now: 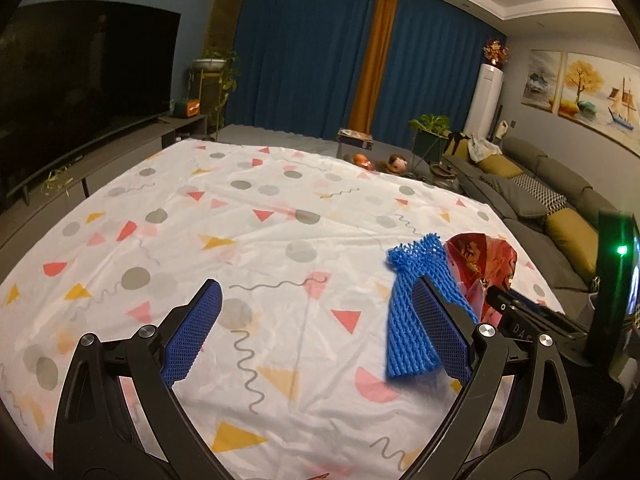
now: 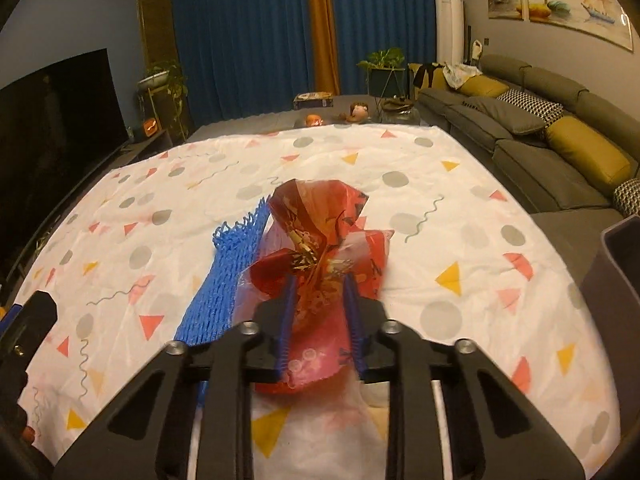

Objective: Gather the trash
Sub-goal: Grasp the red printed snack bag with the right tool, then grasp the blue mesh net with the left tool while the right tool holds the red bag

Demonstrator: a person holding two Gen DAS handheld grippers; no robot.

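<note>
The right gripper [image 2: 320, 292] pinches a crumpled red plastic wrapper [image 2: 320, 240] between its blue pads, just above the patterned white sheet [image 2: 460, 200]. Touching the wrapper's left side lies a blue foam fruit net [image 2: 218, 292], flat on the sheet. The left gripper [image 1: 316, 300] hangs spread wide, its right finger in front of the net [image 1: 412, 312]. Open sheet stretches ahead; a television [image 1: 80, 80] flanks left, a grey sofa [image 2: 540, 136] right. A dark bin [image 2: 616, 280] is cut off at the right edge.
</note>
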